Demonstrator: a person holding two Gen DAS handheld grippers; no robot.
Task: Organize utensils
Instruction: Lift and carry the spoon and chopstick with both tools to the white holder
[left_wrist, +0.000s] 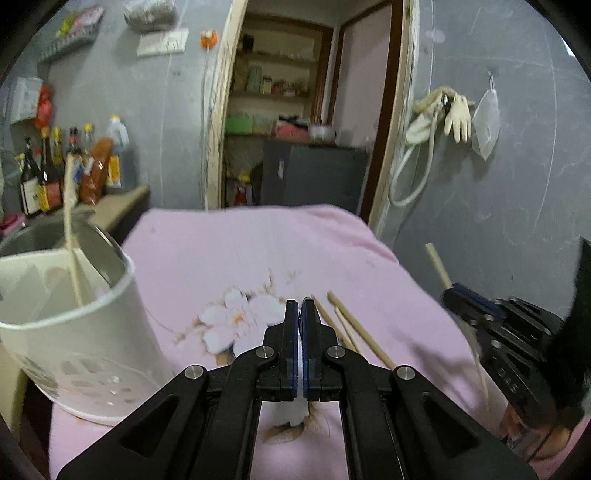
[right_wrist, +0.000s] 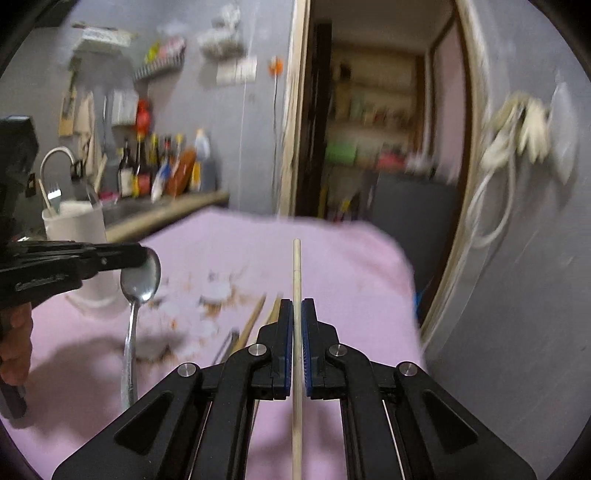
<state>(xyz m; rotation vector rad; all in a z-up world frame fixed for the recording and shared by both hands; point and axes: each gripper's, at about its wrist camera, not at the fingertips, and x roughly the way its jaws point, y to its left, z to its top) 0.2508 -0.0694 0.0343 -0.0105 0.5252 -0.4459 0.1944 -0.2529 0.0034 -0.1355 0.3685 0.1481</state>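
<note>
Clamping a single wooden chopstick (right_wrist: 296, 295) between its blue pads, the right gripper (right_wrist: 296, 308) holds the stick lengthwise along its fingers, the tip reaching out ahead over the pink cloth (right_wrist: 351, 266); just left of those fingers more chopsticks (right_wrist: 255, 321) lie loose on the cloth beside its flower print; further left the left gripper (right_wrist: 140, 254) pinches the bowl of a metal spoon (right_wrist: 140, 277), whose handle hangs down toward the cloth; behind it stands a white holder (right_wrist: 75, 225) with a fork and a stick poking out of it. From the left wrist view, the left gripper (left_wrist: 299, 308) has its fingers pressed nearly together, and the spoon is hidden there apart from a pale sliver between the pads; a few chopsticks (left_wrist: 354, 328) lie just to the right of it on the cloth, the white holder (left_wrist: 74, 325) sits close on the left with one chopstick (left_wrist: 72, 236) leaning inside, and the right gripper (left_wrist: 458, 295) is off to the right with its stick angled upward.
</note>
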